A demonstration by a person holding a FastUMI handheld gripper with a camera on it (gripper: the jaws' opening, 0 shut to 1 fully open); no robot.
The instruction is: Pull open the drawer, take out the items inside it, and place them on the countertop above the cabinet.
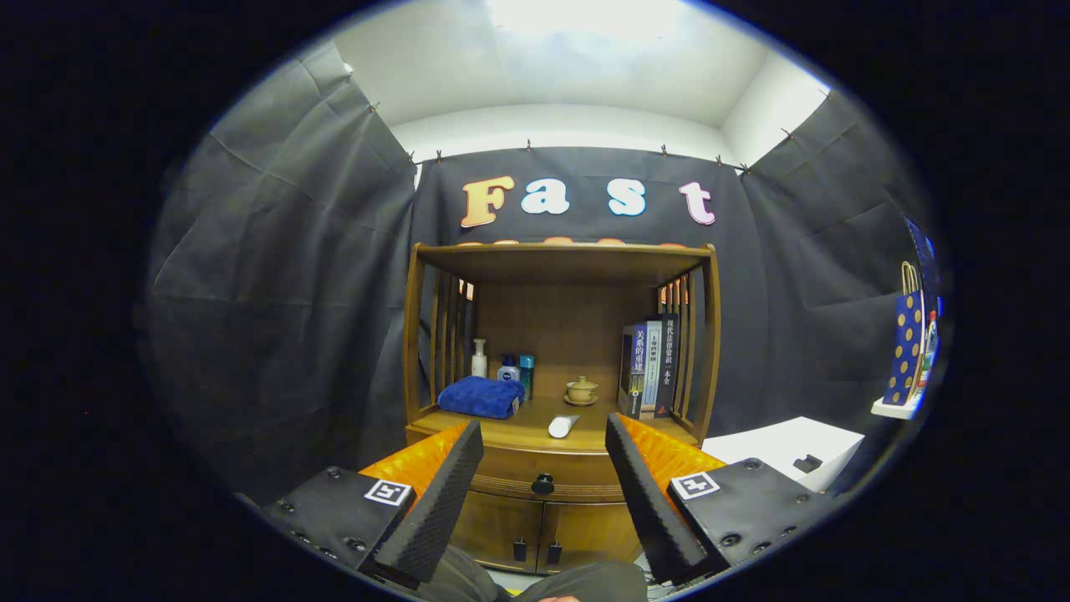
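A wooden cabinet (560,334) stands against the booth's back wall, beyond my fingers. Its drawer (501,470) is closed, with a dark round knob (542,483) seen between my two fingers. On the countertop (535,422) lies a small white tube (562,426) near the front edge. My gripper (543,481) is open, held back from the cabinet, its fingers (439,502) spread wide with nothing between them. What is inside the drawer is hidden.
On the countertop sit a folded blue towel (481,396), several bottles (501,366), a small lidded cup (582,390) and upright books (650,364). Two lower doors (539,527) are shut. A white box (786,447) and a dotted gift bag (909,347) stand right. A person's knees (577,581) show below.
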